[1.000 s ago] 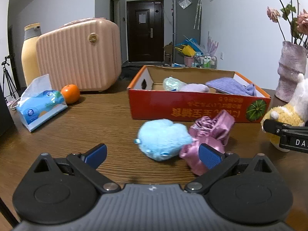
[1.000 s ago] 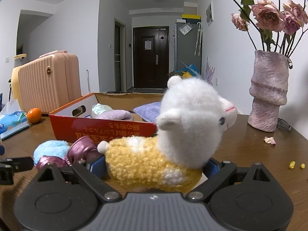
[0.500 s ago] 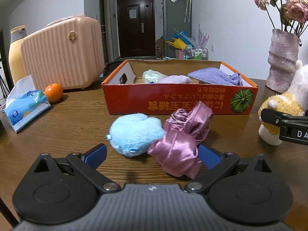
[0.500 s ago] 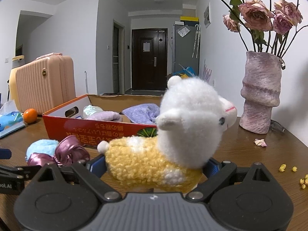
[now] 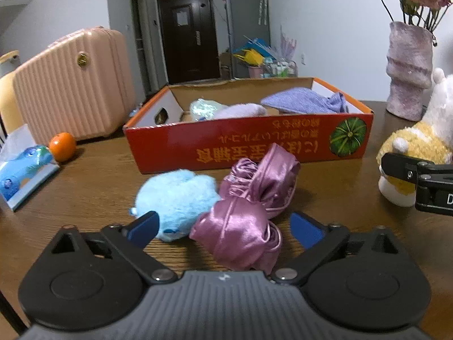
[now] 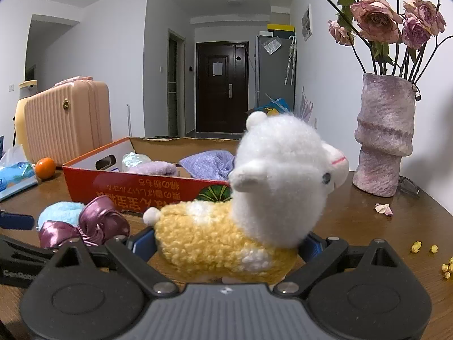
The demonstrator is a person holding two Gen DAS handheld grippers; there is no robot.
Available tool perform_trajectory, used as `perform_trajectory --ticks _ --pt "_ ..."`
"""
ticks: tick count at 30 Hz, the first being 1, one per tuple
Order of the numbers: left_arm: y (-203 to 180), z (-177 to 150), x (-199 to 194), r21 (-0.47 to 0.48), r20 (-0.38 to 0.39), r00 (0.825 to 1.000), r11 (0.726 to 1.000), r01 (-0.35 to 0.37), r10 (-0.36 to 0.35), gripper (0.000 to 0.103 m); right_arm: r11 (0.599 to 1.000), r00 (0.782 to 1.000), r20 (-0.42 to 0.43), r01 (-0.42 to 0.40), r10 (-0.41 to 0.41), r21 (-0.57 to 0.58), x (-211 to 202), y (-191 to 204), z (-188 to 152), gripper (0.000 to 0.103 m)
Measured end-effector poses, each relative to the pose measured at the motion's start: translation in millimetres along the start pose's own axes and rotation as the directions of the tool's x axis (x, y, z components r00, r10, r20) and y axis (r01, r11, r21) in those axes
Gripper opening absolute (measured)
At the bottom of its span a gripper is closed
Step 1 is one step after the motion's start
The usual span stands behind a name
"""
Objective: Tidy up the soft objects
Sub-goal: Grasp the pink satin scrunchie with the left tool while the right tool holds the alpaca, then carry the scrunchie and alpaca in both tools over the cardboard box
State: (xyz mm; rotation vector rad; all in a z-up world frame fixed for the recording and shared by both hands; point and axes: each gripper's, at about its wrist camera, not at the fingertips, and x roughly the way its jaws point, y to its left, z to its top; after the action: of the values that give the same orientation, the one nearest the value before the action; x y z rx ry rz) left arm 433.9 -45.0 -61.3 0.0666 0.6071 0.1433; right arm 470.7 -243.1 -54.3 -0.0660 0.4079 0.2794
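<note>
Now the closing left gripper (image 5: 225, 228) brackets the pink satin pouch (image 5: 240, 226), pads clear.

Pink suitcase (image 5: 73, 85), orange (image 5: 62, 146), tissue pack (image 5: 22, 167), vase (image 6: 385, 136).

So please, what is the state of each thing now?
Left hand-held gripper: open, jaws just closing around the pink satin bundle, pads not touching it.
Right hand-held gripper: shut on the alpaca plush.
Blue plush: lying on table.
Box: open, partly filled.
</note>
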Motion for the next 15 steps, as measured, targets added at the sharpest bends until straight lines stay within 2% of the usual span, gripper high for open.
perform_trajectory --ticks 3,8,11,15 --pt "-0.6 -1.0 5.4 0.009 -0.025 0.999 1.000 0.024 -0.024 0.081 1.000 1.000 0.002 0.001 -0.001 0.007 -0.4 -0.4 -0.7 0.097" --pt "-2.8 -0.1 12.1 0.022 -0.039 0.997 0.998 0.063 -0.062 0.070 1.000 1.000 0.002 0.007 -0.007 0.005 -0.1 0.8 -1.4 0.097" --pt "-1.5 1.7 17.4 0.019 -0.045 0.997 0.997 0.068 -0.067 0.055 1.000 1.000 0.000 0.013 -0.013 0.001 0.1 2.4 -2.3 0.097" --pt "3.2 4.0 22.5 -0.005 -0.062 0.994 0.996 0.094 -0.094 0.042 1.000 1.000 -0.002 0.014 -0.014 0.007 -1.6 4.2 -3.6 0.097"
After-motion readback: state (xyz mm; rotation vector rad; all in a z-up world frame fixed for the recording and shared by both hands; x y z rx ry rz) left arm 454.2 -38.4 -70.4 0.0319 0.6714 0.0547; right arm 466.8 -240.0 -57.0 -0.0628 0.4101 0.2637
